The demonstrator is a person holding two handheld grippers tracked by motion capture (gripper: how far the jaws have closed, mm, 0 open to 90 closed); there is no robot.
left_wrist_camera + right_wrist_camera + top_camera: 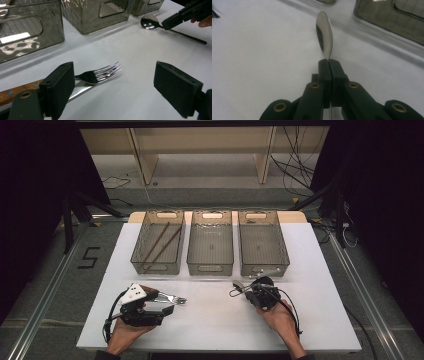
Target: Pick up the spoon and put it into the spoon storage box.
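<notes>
Right gripper view: the spoon (325, 35) stood edge-on straight ahead of my right gripper (328, 61), its neck clamped between the two black jaws, which met with no gap beyond the thin metal. The bowl rose just past the jaw tips, and the handle ran back between the jaws toward the camera. Beyond the bowl and to the right of the jaws lay the wall of a grey bin (387, 22) on the white table (262, 50).

High view: I saw the right gripper (244, 289) in the person's right hand (281, 316), with the spoon (237, 285) at its tip, just short of the right bin (263, 244). The middle bin (210, 243) stood beside it, and the left bin (158, 242) held two brown chopsticks (159, 243).

Left gripper view: my left gripper (113, 87) had its jaws spread wide, with nothing pressed between them. A fork (101, 74) lay on the table just ahead of the left jaw, its tines reaching into the gap between the jaws. Under the fork, against the left jaw, lay a knife (17, 92) with a wooden handle. Far ahead of the right jaw, the spoon (148, 22) showed in the other gripper's grip.
</notes>
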